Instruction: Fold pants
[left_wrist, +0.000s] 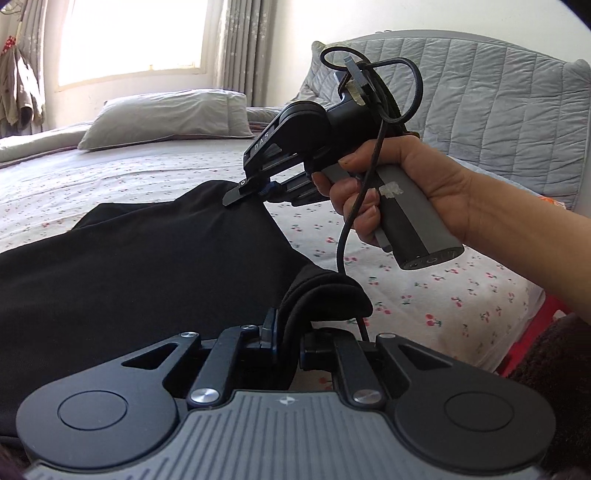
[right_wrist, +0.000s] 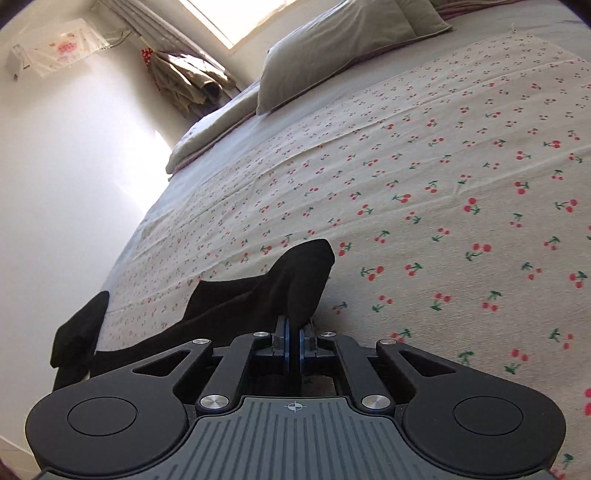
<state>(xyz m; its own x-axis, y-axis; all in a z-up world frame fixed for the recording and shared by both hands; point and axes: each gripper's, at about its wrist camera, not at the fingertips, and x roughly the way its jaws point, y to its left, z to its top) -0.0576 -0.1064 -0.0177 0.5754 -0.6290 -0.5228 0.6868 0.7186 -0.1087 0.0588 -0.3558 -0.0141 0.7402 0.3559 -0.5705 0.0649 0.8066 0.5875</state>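
Black pants (left_wrist: 140, 266) spread on cherry-print bed sheet (left_wrist: 424, 291), left of centre. Left tool (left_wrist: 286, 341) pressed together, thick pants edge pinched between fingers. Right tool (left_wrist: 236, 197), gripped by right hand (left_wrist: 406, 192), pressed together on far pants edge; pinch confirmed in right wrist view. Grey pillow (left_wrist: 166, 118) seen behind.
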